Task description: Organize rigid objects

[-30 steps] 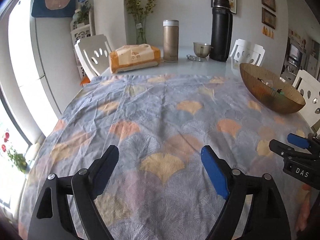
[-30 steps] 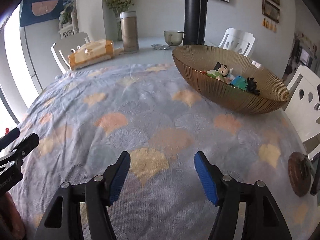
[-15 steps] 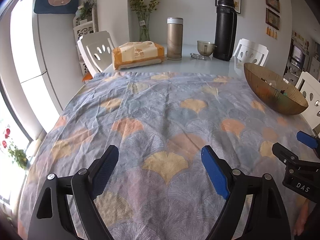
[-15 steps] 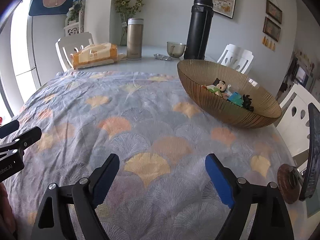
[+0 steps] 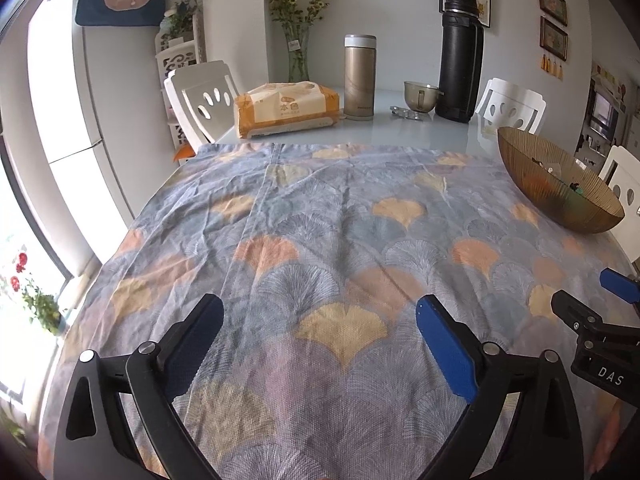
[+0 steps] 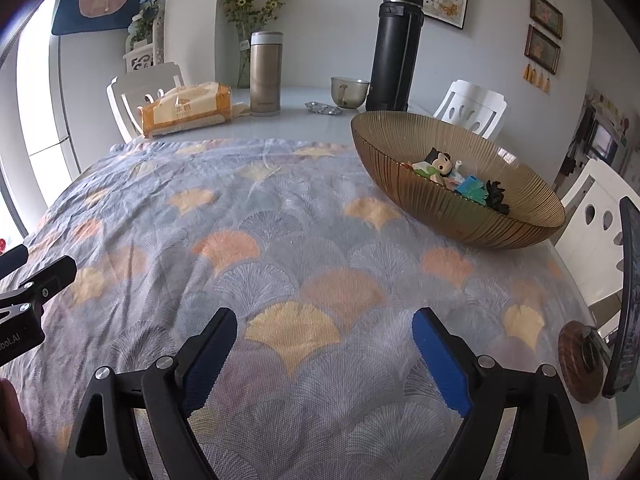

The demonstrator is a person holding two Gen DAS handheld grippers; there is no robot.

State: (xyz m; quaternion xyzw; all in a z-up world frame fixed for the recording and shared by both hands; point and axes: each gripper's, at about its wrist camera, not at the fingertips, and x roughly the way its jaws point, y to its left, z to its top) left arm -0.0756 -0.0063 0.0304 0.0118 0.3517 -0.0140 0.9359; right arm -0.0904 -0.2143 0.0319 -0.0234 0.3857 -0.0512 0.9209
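Observation:
A ribbed amber glass bowl stands on the patterned tablecloth at the right. It holds several small toys, among them a black-haired figurine, a teal piece and a black piece. The bowl also shows in the left wrist view. My right gripper is open and empty above the cloth, well short of the bowl. My left gripper is open and empty above the cloth, left of the right gripper.
At the far end stand an orange tissue pack, a gold flask, a black thermos, a metal cup and a flower vase. White chairs ring the table. A round wooden coaster and a dark upright device sit at the right edge.
Both grippers have drawn back and risen, so more of the table shows. The right gripper's jaws have opened wider. The toys in the bowl have not moved.

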